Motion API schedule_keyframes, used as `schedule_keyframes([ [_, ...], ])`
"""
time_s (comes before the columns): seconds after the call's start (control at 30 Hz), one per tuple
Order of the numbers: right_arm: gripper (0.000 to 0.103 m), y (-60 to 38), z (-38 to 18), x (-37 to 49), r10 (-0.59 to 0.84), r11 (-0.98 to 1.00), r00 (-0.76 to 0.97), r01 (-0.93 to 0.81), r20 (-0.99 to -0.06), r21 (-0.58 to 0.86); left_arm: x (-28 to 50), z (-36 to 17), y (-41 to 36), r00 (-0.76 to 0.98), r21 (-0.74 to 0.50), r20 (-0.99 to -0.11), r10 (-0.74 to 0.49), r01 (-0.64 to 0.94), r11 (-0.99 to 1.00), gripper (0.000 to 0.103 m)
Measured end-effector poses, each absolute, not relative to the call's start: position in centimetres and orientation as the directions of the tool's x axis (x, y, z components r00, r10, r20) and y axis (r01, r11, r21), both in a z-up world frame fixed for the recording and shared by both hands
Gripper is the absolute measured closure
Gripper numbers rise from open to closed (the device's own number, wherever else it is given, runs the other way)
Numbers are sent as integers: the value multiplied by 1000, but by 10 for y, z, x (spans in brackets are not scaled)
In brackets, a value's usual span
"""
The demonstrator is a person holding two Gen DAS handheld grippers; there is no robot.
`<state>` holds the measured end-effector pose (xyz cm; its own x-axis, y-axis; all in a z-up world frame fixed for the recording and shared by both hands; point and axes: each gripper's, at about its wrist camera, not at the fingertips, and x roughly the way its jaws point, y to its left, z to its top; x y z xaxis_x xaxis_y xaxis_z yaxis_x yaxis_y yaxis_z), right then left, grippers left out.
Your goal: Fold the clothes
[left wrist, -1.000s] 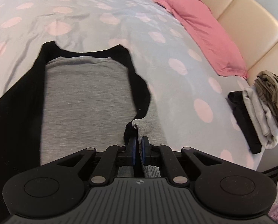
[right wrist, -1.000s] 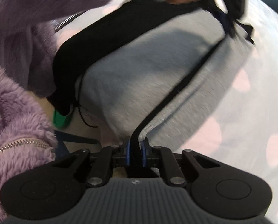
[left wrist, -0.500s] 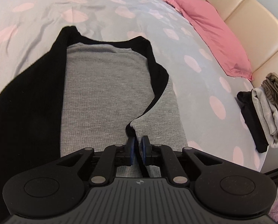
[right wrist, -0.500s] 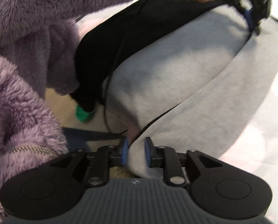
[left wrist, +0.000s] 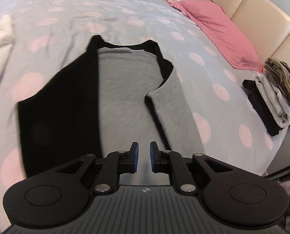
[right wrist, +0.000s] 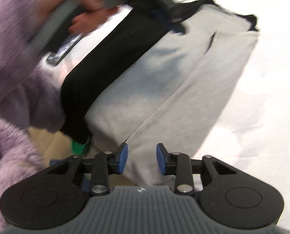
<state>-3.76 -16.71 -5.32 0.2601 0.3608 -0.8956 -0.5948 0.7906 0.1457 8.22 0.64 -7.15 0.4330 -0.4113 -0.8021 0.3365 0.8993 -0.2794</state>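
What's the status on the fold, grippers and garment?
Left gripper open, empty. Right gripper open, empty. Grey-and-black top flat on bed, one side folded over. Folded stack off at bed edge, nothing obstructing.

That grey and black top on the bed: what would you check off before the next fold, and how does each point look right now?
1. Left claw free of cloth: ok, open, nothing between its pads.
2. Right claw free of cloth: ok, open above the fabric.
3. Grey and black top lying flat on the bedspread: ok; right side panel folded over the middle.
4. Left black side folded in: not ok, it lies spread outward.
5. Near hem fully on the bed: cannot tell; in the right wrist view it seems to reach the edge.
6. Room clear beside the stack of folded clothes: ok, the stack sits apart from the top.
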Motion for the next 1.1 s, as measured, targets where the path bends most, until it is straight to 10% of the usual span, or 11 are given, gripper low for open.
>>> schedule_keyframes([
  [0.53,67,-112,-27,-44,355,701,300,-712,-885,40,-6,-85,126,399,-190,-891,-215,101,977,87],
  [0.73,63,-94,-26,-41,384,658,278,-752,-880,49,-33,-102,140,345,-199,-913,-220,93,975,61],
  [1.1,60,-64,-25,-43,414,605,269,-795,-870,42,-49,-119,130,364,-135,-913,-183,155,979,65],
])
